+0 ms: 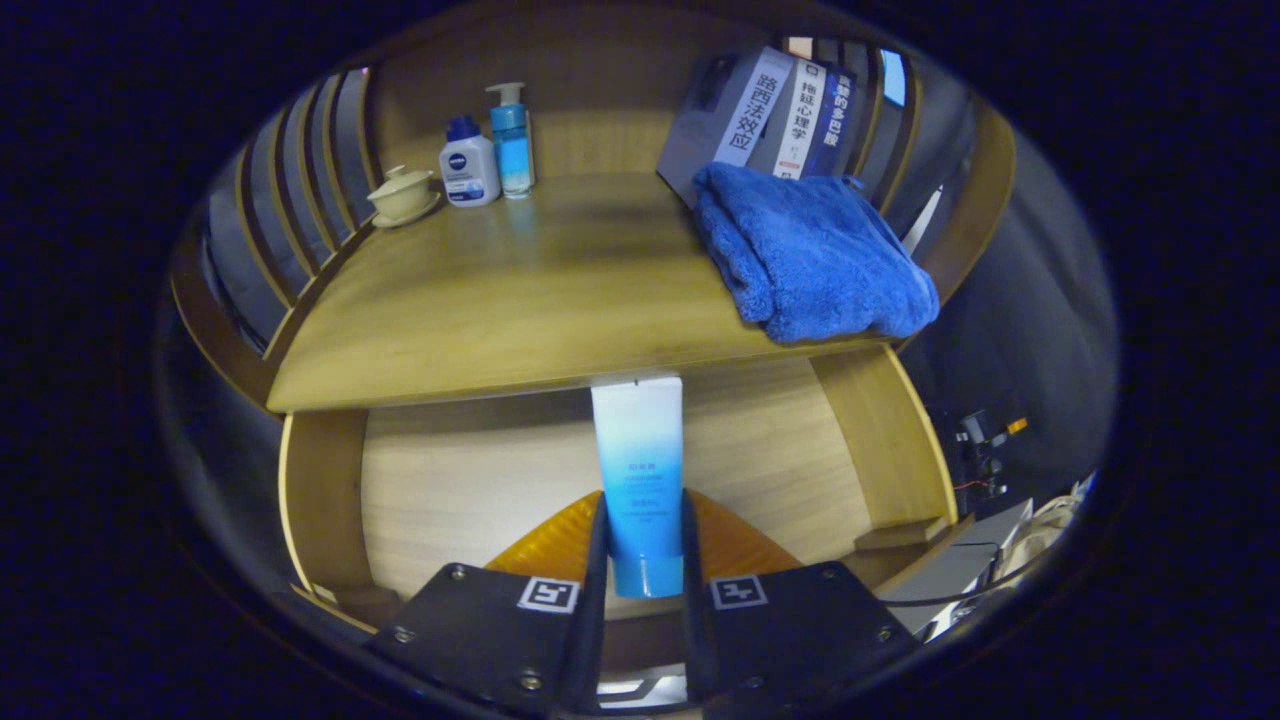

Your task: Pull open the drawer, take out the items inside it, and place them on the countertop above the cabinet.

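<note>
jaws clamp tube (638, 480) | open drawer (480, 480) beneath | wooden countertop (500, 290) beyond

gripper (643, 560) level, pointing forward, both fingers (598, 560) clamped on a blue-white tube (638, 480), one finger pressing each side near its lower end.

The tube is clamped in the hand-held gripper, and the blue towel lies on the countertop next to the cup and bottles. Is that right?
Not quite. The gripper view shows the hand-held gripper shut on the tube, but the blue towel lies across the countertop from the cup and bottles, beside the books.
</note>
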`<state>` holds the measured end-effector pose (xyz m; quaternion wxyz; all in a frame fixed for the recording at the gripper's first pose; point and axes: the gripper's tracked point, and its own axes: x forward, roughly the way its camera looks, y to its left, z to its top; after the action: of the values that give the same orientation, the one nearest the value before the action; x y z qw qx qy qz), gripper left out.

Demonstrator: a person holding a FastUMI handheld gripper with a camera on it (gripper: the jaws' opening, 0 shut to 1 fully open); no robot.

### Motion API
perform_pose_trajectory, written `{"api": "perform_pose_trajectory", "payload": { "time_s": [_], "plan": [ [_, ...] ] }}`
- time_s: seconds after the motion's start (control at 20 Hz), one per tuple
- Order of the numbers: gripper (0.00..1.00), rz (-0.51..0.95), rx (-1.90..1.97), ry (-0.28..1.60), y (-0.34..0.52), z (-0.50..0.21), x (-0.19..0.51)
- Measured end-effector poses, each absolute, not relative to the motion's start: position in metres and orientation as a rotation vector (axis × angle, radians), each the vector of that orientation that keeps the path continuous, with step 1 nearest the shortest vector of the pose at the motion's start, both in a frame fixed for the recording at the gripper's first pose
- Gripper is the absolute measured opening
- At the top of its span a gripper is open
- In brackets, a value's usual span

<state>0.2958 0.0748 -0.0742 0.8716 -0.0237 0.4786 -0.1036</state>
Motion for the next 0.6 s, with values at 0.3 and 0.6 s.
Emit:
{"api": "perform_pose_trajectory", "payload": {
  "time_s": [0.3,0.6],
  "plan": [
    [0.33,-0.242,-0.074,0.940,0.082,-0.042,0.298],
    [0.33,-0.167,-0.039,0.881,0.098,-0.038,0.352]
  ]
}}
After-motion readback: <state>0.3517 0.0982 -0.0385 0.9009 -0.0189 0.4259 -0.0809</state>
